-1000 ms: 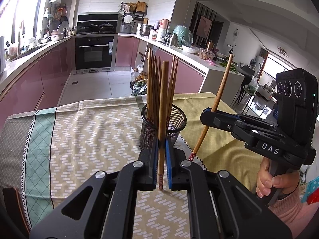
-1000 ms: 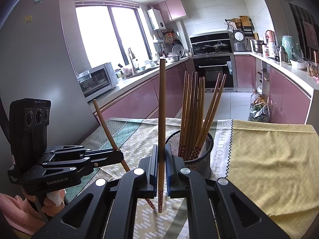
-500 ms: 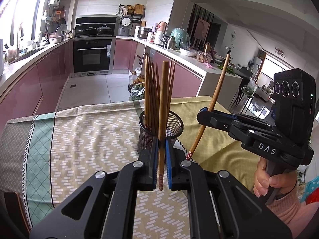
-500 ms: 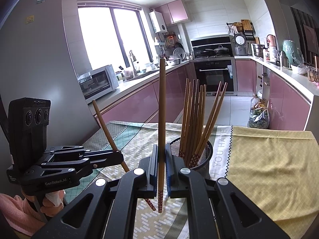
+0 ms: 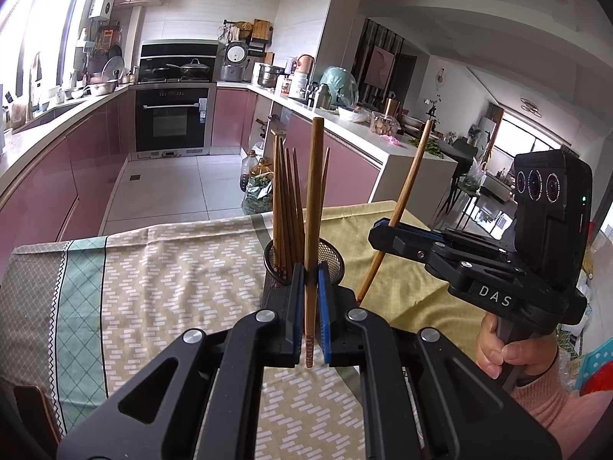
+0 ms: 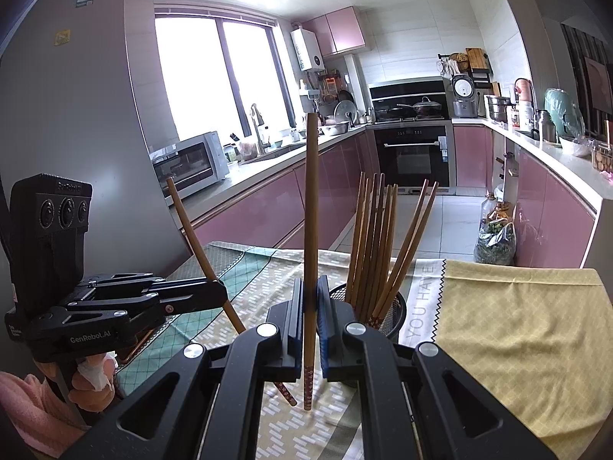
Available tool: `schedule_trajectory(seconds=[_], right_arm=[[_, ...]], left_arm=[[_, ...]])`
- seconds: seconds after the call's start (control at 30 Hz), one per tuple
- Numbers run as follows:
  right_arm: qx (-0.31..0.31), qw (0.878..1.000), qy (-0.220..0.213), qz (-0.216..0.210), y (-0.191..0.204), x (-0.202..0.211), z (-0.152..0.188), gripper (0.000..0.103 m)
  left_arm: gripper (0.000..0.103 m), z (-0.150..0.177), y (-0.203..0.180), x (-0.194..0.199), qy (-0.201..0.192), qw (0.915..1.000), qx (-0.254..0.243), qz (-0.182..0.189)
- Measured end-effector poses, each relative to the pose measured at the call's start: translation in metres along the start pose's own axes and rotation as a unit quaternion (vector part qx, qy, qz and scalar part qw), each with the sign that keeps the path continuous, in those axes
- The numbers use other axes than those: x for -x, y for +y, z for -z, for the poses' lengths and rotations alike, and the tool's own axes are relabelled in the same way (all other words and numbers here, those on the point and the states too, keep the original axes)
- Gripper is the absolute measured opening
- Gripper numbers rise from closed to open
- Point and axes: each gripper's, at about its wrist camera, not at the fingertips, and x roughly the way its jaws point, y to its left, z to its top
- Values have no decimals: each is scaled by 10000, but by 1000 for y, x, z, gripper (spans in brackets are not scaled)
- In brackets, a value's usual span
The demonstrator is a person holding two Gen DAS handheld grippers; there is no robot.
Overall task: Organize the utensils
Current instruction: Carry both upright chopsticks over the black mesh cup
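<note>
While both grippers hover level by the mesh holder [image 5: 302, 268], each set of fingers clamps 1 upright chopstick.

Home kitchen, pink cabinets [image 5: 46, 188], built-in oven [image 5: 172, 119], rice cooker [image 5: 233, 63], pans on the stove [image 5: 191, 69], sink tap [image 6: 257, 122], toaster oven [image 6: 191, 163], fridge [image 6: 76, 115], cloth-covered bench [image 5: 172, 268].

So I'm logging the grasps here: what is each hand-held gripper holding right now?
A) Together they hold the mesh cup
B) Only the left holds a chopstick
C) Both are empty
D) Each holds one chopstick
D: the left hand-held gripper is clamped on one chopstick, and the right hand-held gripper on another chopstick, while the mesh holder with the remaining chopsticks stands untouched on the tablecloth.
</note>
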Motion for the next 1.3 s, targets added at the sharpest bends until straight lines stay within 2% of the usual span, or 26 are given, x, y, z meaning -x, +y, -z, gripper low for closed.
schedule_trajectory(seconds=[0.93, 1.3], right_arm=[[146, 9992, -379, 2, -4, 7, -32, 6], [185, 9987, -481, 41, -2, 12, -35, 6]], left_arm=[[8, -44, -10, 29, -594, 9980, -204, 65], [8, -55, -14, 26, -721, 9971, -259, 36]])
